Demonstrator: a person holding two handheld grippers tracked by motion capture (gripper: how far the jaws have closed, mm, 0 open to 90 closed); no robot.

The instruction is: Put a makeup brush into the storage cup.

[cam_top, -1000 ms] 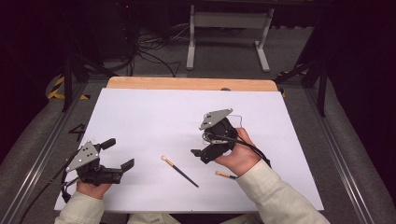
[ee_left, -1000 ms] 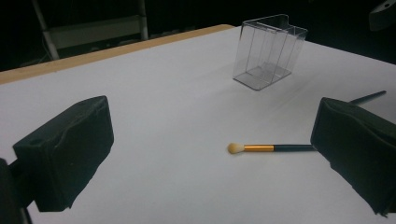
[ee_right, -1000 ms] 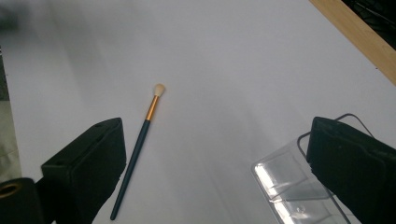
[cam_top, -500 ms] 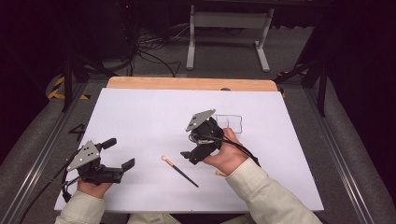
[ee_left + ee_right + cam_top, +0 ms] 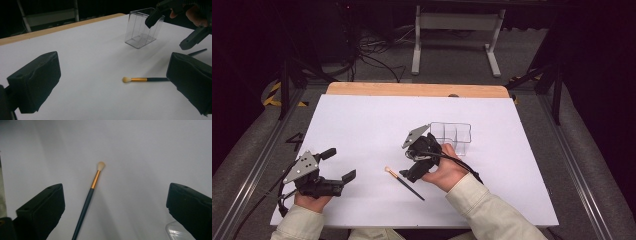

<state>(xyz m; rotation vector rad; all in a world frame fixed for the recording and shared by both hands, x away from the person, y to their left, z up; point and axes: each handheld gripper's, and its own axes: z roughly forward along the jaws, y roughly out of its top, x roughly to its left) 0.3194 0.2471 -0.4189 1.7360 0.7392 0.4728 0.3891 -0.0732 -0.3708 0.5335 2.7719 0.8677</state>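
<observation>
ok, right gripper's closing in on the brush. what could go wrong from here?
1. The makeup brush lies flat on the white table, so the open right gripper may skid the thin handle away instead of pinching it.
2. The clear organizer sits just behind that hand and looks light; a backswing could knock it.

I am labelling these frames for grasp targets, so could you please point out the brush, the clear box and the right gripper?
brush [image 5: 94, 179]: right gripper view, on the gold band below the bristles.
clear box [image 5: 140, 27]: left gripper view, on its front wall.
right gripper [image 5: 408, 159]: high view, midway between its jaw tips.
</observation>
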